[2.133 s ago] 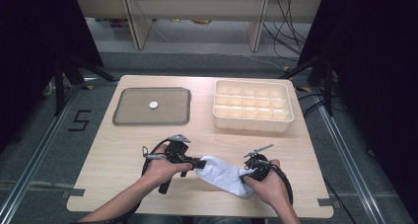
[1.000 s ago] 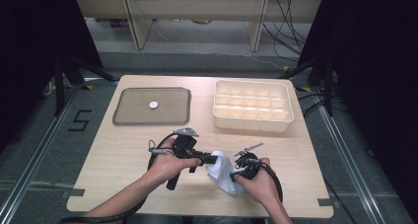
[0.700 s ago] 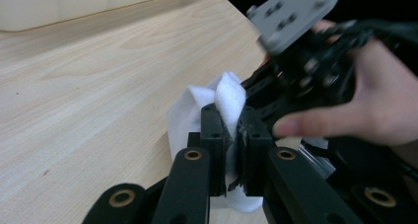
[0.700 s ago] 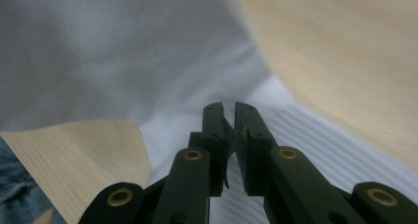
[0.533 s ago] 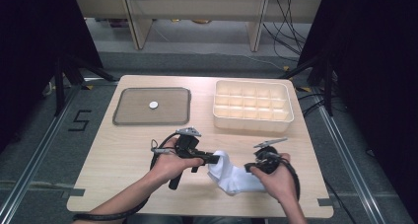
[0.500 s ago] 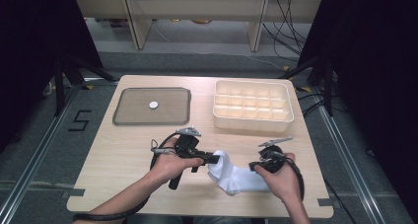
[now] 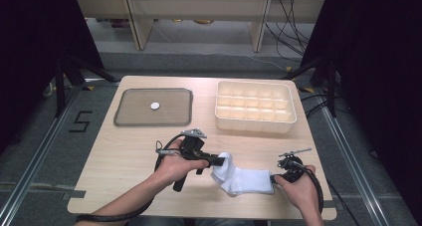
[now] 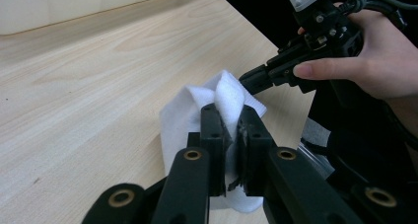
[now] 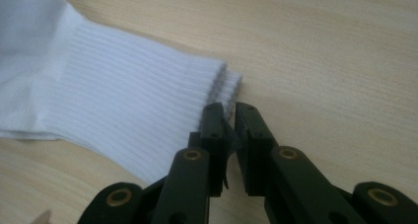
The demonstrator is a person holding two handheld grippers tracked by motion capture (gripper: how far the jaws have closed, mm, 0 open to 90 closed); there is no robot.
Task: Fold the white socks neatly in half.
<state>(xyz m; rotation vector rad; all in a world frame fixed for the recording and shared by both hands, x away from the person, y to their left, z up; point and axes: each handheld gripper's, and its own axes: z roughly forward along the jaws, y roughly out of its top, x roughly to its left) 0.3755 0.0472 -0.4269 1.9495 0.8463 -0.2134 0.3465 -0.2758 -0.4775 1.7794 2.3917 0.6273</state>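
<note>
Close to the person's edge of the tabletop (image 7: 124, 156), the right gripper (image 7: 272, 177) lies low at the ribbed cuff of the white sock (image 7: 244, 180). Its fingers (image 9: 213, 123) have just been easing apart; a narrow gap shows between them, their tips just at the cuff's edge with no cloth in between. The left gripper (image 7: 225, 161) has its fingers (image 8: 212, 130) clamped on a raised fold at the sock's other end. Farther back sit the dark tray (image 7: 130, 120) and the compartment box (image 7: 256, 122).
</note>
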